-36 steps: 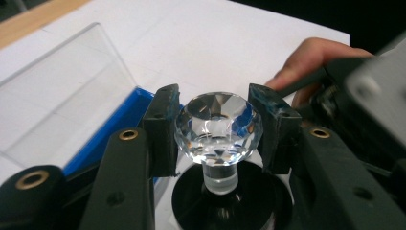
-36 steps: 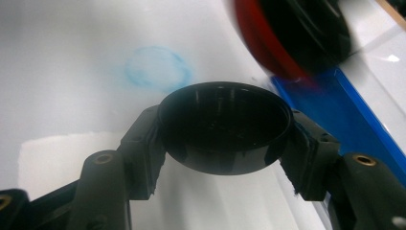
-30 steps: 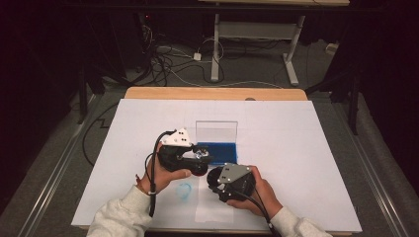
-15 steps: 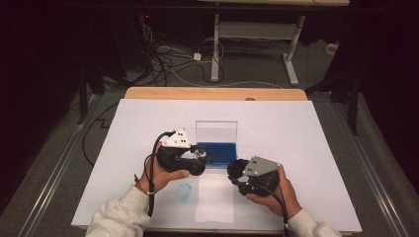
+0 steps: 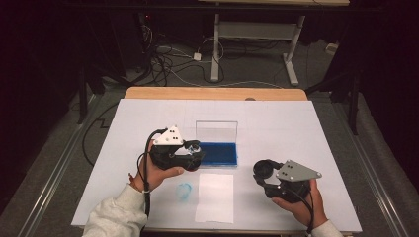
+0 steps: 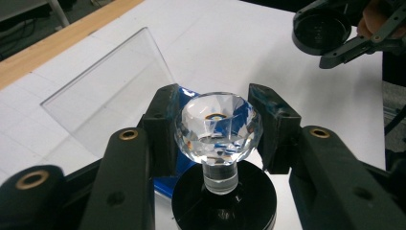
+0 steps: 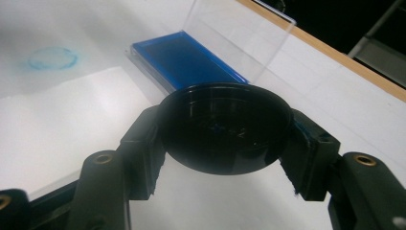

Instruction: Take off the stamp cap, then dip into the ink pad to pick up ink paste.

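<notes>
Left claw (image 5: 193,150) is pinching the stamp (image 6: 218,125) by its faceted crystal knob, black round base hanging below the pads, sitting just at the 9 o'clock edge of the blue ink pad (image 5: 217,154). Right claw (image 5: 264,170) is clamped on the black round cap (image 7: 225,127), out at about 4 o'clock from the pad and well apart from it. My read: the stamp is uncapped and inking comes next. Slide left claw toward 3 o'clock until the base is fully over the blue, and stay short of the clear lid (image 5: 216,131) standing upright along the pad's 12 o'clock edge. Come down flat, no tilt, or the ring prints on one side only. Knob facets are slick, so press straight along the stem and don't twist. Then carry it to 5 o'clock onto the white paper (image 5: 215,197), not the bare desk (image 5: 296,123) (there's already a blue ring (image 5: 184,190) on the desk at the paper's 9 o'clock). One press, lift straight up. Keep the cap parked out at 4 o'clock, open side clean, ready to go back on
</notes>
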